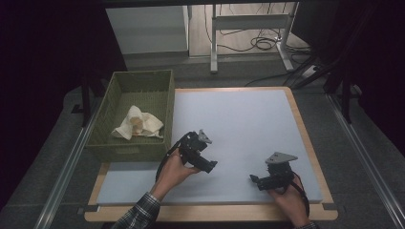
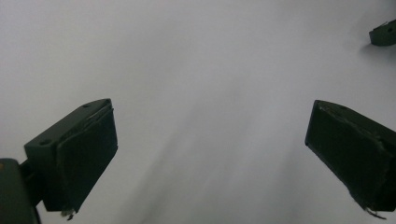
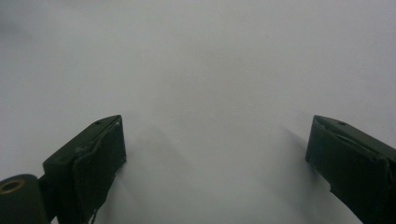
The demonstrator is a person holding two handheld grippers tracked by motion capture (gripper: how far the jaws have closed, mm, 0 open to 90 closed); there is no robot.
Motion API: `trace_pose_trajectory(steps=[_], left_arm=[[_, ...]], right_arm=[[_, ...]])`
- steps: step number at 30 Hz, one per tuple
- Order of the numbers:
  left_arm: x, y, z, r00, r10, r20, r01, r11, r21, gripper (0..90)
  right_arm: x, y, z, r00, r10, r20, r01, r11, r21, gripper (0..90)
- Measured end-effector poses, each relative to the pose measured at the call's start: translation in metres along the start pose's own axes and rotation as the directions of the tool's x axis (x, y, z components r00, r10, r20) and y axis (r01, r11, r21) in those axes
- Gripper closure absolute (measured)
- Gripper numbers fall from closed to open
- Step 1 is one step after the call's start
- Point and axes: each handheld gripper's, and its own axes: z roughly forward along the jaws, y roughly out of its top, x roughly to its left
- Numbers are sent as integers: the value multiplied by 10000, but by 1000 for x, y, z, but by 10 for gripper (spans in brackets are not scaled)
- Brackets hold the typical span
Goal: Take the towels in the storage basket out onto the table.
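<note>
Left gripper (image 1: 210, 164) hovered over the pale mat (image 1: 239, 124), just right of the green basket (image 1: 162, 86); jaws stood wide apart, nothing between them, bare mat under them in the left gripper view. Right gripper (image 1: 254, 179) was near the mat's front right corner, jaws likewise spread and empty. A crumpled cream cloth (image 1: 137, 124) lay inside the basket, well apart from both grippers.

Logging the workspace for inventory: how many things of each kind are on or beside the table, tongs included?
Tongs: 2, left tongs and right tongs, both open
Green basket: 1
Cream cloth in the basket: 1
Total: 4
</note>
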Motion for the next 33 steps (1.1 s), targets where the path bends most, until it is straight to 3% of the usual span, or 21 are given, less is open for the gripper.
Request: trace_pose_trajectory(steps=[11, 28, 33], left_arm=[[12, 24, -17, 9992, 270, -295, -243, 9960, 863, 25], [56, 37, -54, 9959, -140, -897, 244, 9930, 1156, 29], [72, 37, -67, 9936, -509, -1011, 613, 9928, 1033, 35]], right_arm=[[0, 0, 0, 10000, -11, -2, 11, 10000, -23, 51], [0, 0, 0, 10000, 10, -3, -10, 10000, -19, 51], [0, 0, 0, 10000, 0, 3, 0, 10000, -24, 51]])
